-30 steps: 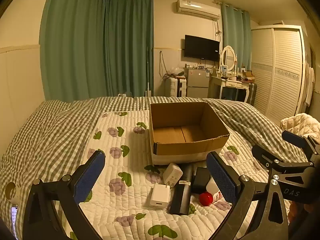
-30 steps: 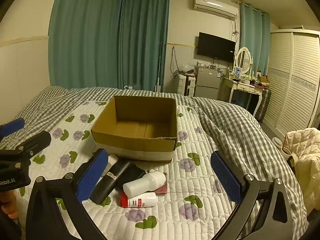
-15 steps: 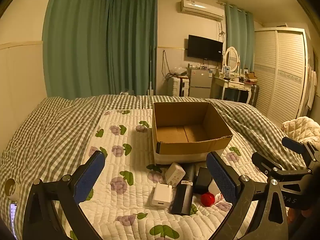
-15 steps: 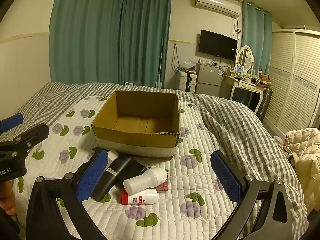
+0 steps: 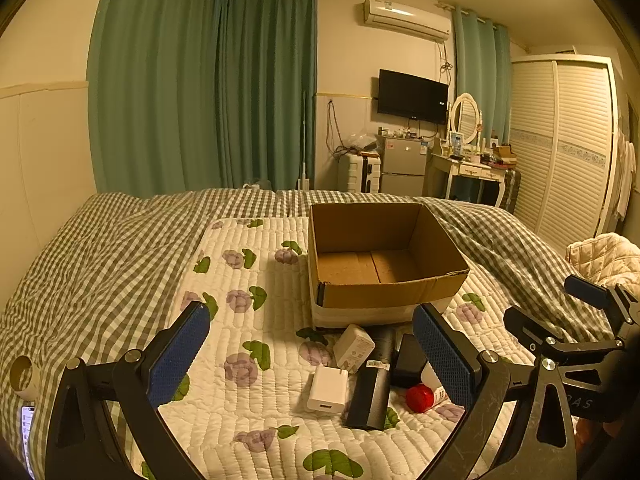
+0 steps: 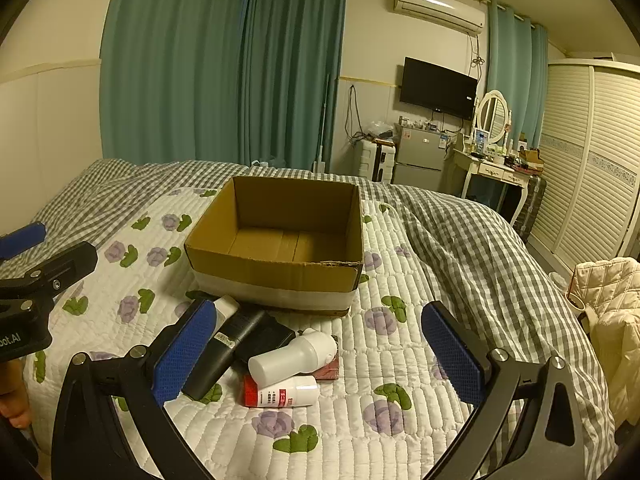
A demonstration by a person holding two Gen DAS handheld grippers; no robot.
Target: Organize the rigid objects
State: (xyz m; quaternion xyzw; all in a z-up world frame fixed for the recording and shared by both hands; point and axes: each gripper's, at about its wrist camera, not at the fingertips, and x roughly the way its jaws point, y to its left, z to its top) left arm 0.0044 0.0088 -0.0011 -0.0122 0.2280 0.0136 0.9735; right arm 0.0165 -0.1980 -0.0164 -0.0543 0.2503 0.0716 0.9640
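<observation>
Right, the rigid bits lie heaped on the floral quilt (image 6: 400, 360) just in front of the cardboard box (image 6: 280, 276): a white bottle (image 6: 294, 356) across a red-capped bottle (image 6: 280, 396), a long black bar (image 5: 370, 392), a black case (image 5: 408, 362) and two white chargers (image 5: 329, 390) (image 5: 354, 347). I see nothing inside the box (its brown floor shows bare). My left gripper (image 5: 312, 354) and right gripper (image 6: 320, 356) both hang above the heap, blue pads spread wide, gripping nothing.
</observation>
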